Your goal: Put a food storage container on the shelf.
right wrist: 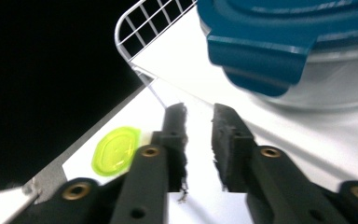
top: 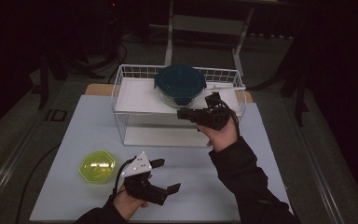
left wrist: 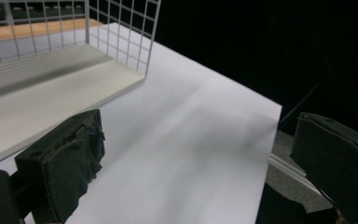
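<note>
A round glass container with a dark teal lid (top: 180,83) (right wrist: 279,37) stands on the upper shelf of a white wire rack (top: 121,88) (right wrist: 140,28). My right gripper (top: 182,113) (right wrist: 199,112) hovers just in front of and below the lid's tab, with only a narrow gap between its jaws and nothing in it. A yellow-green lid (top: 97,166) (right wrist: 115,150) lies flat on the white table at the front left. Right beside it, my left gripper (top: 170,175) (left wrist: 200,158) is held low over the table, wide open and empty, pointing toward the rack's corner (left wrist: 121,37).
The white tabletop (top: 223,182) has bare room in front of the rack and to the right. The rack's lower tray (left wrist: 51,98) lies at table level. Dark floor and a metal frame (top: 205,23) lie beyond the table.
</note>
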A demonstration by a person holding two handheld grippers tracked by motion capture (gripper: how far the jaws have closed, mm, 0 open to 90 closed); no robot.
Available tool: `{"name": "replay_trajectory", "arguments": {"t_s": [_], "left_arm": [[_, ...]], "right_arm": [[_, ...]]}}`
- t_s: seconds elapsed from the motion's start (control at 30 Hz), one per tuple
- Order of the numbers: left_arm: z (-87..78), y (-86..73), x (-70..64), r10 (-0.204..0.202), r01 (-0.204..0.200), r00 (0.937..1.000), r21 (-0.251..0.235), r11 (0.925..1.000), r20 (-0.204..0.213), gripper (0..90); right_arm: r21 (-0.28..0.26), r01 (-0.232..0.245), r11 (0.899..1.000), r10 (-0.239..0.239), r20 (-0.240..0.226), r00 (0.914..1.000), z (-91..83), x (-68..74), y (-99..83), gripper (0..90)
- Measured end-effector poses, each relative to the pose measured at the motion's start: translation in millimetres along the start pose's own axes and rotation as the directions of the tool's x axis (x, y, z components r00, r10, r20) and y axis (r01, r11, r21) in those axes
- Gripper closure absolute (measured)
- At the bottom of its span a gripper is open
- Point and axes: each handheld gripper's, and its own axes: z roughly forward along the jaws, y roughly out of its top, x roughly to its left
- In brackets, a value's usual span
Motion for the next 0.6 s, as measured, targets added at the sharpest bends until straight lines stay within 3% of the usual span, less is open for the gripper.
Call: {"name": "replay_trajectory", "arguments": {"t_s": [0.23,0.33,0.43,0.47,0.53,0.6], "left_arm": [[-8.7,10.3,1.4,-0.027,0.026,0.9986,0.008,0.9996,0.045,1.4],[-14.2,15.4,1.7,-0.001,0.000,0.9990,0.041,0.9992,0.044,1.3],[-21.6,18.8,3.7,0.002,-0.004,0.9990,0.055,0.9985,0.044,1.3],[-24.7,19.5,5.5,-0.003,-0.001,0.9981,0.058,0.9983,0.062,1.2],[-30.9,20.5,8.1,-0.011,0.007,0.9984,0.059,0.9982,0.055,1.3],[-37.8,20.5,10.4,0.009,-0.011,0.9991,0.061,0.9981,0.041,1.7]], "right_arm": [[-0.027,0.072,0.997,-0.073,-0.050,0.9960,-12.6,7.3,-25.5,38.6],[-0.042,0.087,0.995,-0.090,-0.082,0.9926,-18.4,8.1,-37.3,26.8],[-0.060,0.084,0.995,-0.091,-0.116,0.9891,-26.7,8.1,-47.0,22.4],[-0.066,0.093,0.993,-0.100,-0.113,0.9886,-29.7,8.3,-49.7,21.9],[-0.090,0.097,0.991,-0.106,-0.110,0.9882,-36.7,8.1,-55.2,21.8],[-0.112,0.096,0.989,-0.109,-0.108,0.9882,-42.9,7.7,-60.5,21.3]]}}
